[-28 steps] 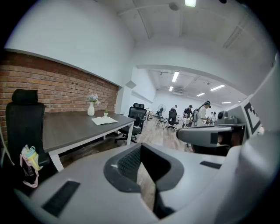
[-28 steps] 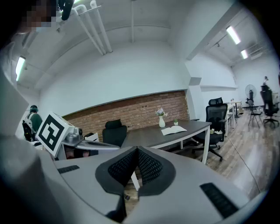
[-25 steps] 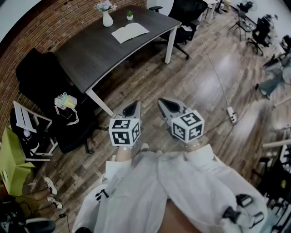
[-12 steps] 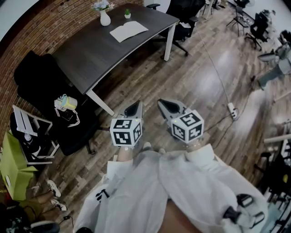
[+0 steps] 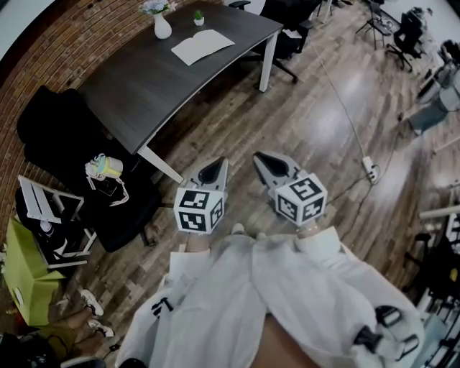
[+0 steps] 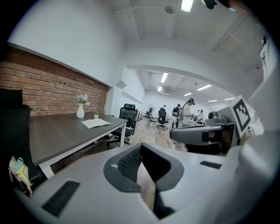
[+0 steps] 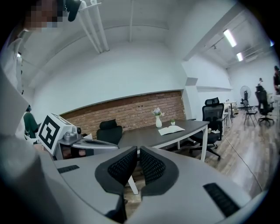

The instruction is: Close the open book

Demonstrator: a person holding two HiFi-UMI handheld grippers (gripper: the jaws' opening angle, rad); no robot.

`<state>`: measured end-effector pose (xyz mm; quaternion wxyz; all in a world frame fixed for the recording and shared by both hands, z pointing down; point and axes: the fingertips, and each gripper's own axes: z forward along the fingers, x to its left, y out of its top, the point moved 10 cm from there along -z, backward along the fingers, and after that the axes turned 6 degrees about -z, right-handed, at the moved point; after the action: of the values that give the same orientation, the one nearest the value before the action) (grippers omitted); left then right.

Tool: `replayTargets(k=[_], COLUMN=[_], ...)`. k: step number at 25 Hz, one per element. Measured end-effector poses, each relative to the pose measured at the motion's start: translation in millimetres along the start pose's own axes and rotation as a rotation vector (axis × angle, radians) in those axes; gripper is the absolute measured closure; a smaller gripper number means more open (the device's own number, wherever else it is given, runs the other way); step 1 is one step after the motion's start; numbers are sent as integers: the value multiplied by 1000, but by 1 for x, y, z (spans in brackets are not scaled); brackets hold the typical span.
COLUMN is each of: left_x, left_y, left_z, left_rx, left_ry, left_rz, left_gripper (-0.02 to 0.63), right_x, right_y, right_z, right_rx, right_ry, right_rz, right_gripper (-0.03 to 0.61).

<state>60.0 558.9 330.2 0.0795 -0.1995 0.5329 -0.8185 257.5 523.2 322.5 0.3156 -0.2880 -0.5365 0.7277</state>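
The open book (image 5: 203,45) lies flat with pale pages up, near the far end of the dark desk (image 5: 136,86). It also shows as the book (image 6: 96,123) in the left gripper view and the book (image 7: 171,130) in the right gripper view, still far off. I hold both grippers side by side over the wooden floor, well short of the desk. My left gripper (image 5: 213,171) is shut with nothing in it. Beside it my right gripper (image 5: 269,164) has its pads together, also holding nothing.
A white vase (image 5: 162,27) of flowers and a small plant (image 5: 198,16) stand beyond the book. Black office chairs (image 5: 79,144) sit left of the desk, one bearing a bag (image 5: 105,168). A power strip (image 5: 369,167) and cable lie on the floor at right. A green bag (image 5: 21,273) is at left.
Both grippers have edged forward toward the desk, and the head view has shifted a little. Their jaws stay as they were.
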Motion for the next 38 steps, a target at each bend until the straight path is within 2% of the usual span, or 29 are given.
replayTargets(k=[8, 10, 11, 14, 20, 25, 38], left_x=[46, 53, 56, 64, 81, 100, 140], left_y=[9, 10, 9, 4, 3, 13, 93], left_z=[16, 20, 21, 24, 39, 63, 177], left_rx=[11, 27, 35, 56, 71, 65, 34], left_ry=[12, 2, -3, -12, -20, -4, 32], left_rz=[-34, -42, -45, -57, -95, -113, -105], left_gripper=[601, 529, 517, 511, 506, 497, 497], right_x=[-11, -11, -11, -8, -18, -47, -169], right_y=[-4, -5, -5, -6, -7, -4, 51], right_z=[36, 44, 47, 55, 69, 91, 194], right_rx=[35, 34, 36, 51, 89, 91, 61], right_ry=[-84, -88, -86, -78, -93, -119, -1], right_rz=[36, 44, 49, 57, 66, 69, 44], right_gripper=[571, 570, 567, 498, 477, 477, 477])
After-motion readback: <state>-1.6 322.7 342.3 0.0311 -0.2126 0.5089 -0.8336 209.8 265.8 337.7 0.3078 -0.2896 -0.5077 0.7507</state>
